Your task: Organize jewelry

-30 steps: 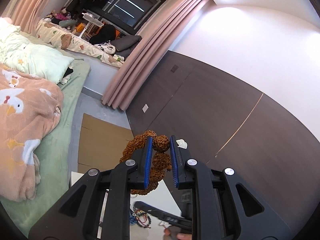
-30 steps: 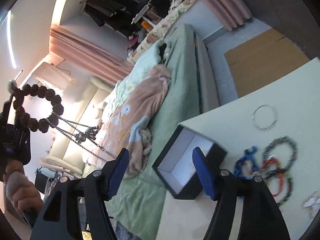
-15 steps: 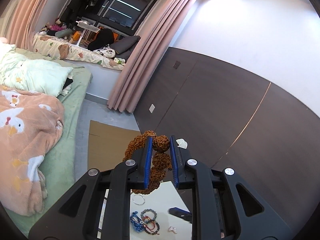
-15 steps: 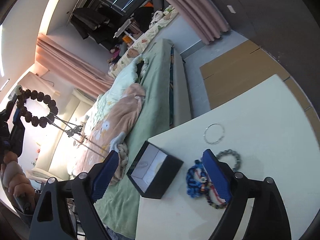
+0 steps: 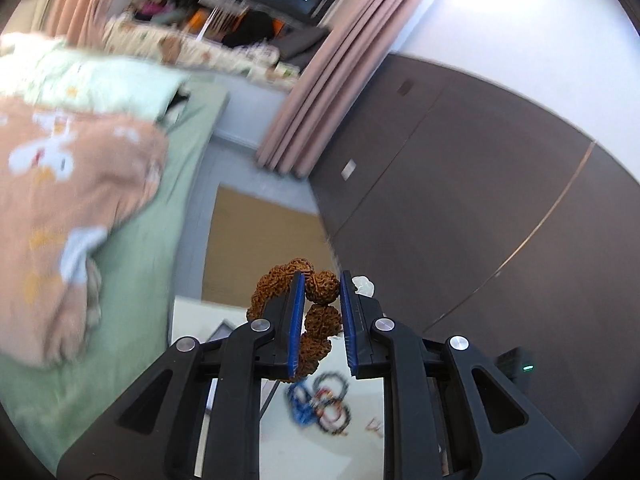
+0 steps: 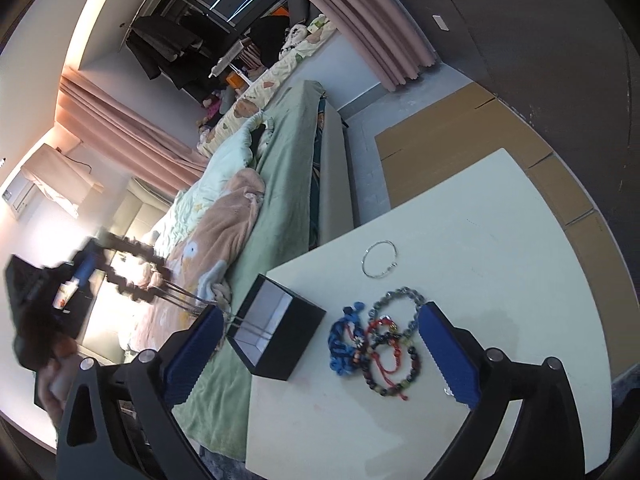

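Note:
My left gripper (image 5: 320,296) is shut on a brown bead bracelet (image 5: 316,308) and holds it in the air above the white table (image 5: 280,432). In the right wrist view the same bracelet (image 6: 132,272) shows at the far left, blurred, with thin tassel strands hanging toward the open black jewelry box (image 6: 276,336). My right gripper (image 6: 320,352) is open and empty above the table (image 6: 480,280). A pile of blue, red and dark bead bracelets (image 6: 380,344) lies between its fingers' lines of sight, and it also shows in the left wrist view (image 5: 320,404). A thin silver bangle (image 6: 379,264) lies farther back.
A bed with green sheet and peach blanket (image 6: 224,232) runs beside the table's left edge. Flat cardboard (image 6: 460,128) lies on the floor beyond the table. A dark panelled wall (image 5: 460,184) and pink curtains (image 5: 320,80) stand behind.
My left gripper has dropped and tilted down toward the table with the brown bracelet; its view is blurred. My right gripper has moved closer over the bracelet pile and box.

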`<move>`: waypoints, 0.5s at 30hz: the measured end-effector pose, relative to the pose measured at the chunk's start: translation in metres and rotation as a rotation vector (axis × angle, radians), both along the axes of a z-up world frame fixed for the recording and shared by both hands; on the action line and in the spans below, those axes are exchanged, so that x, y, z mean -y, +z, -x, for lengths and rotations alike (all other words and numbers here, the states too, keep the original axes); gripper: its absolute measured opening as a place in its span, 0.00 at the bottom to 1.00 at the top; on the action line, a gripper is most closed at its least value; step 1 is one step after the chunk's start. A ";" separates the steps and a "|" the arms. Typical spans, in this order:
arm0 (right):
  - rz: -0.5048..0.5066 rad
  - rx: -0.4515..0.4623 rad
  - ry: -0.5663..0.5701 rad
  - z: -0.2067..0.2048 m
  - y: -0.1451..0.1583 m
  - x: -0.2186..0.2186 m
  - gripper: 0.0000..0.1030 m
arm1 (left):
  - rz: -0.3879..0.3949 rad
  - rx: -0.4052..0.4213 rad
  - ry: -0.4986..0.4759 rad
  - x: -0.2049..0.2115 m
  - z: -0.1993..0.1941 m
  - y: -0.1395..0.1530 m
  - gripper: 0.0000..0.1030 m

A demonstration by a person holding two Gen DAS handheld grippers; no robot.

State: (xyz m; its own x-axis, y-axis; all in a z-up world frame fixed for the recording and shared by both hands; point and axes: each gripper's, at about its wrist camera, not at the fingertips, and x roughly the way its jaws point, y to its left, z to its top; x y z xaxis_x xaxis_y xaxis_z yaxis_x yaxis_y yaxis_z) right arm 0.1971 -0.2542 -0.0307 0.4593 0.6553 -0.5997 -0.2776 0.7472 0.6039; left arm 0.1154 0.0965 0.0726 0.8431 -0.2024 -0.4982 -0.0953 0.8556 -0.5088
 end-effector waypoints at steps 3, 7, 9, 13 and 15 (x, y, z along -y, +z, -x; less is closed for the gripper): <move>0.016 -0.010 0.001 0.005 -0.004 0.001 0.93 | 0.042 -0.084 0.000 -0.004 -0.009 -0.035 0.26; 0.045 -0.009 0.004 0.016 -0.006 0.006 0.93 | 0.039 -0.143 0.046 -0.011 0.002 -0.062 0.62; 0.044 -0.005 -0.010 0.020 -0.004 0.013 0.93 | 0.044 -0.168 0.046 -0.013 0.005 -0.069 0.64; 0.046 -0.003 -0.040 0.029 -0.003 0.027 0.93 | -0.004 -0.172 0.041 -0.008 0.014 -0.070 0.85; 0.052 -0.004 -0.052 0.032 -0.003 0.033 0.93 | -0.011 -0.167 0.019 -0.002 0.018 -0.070 0.89</move>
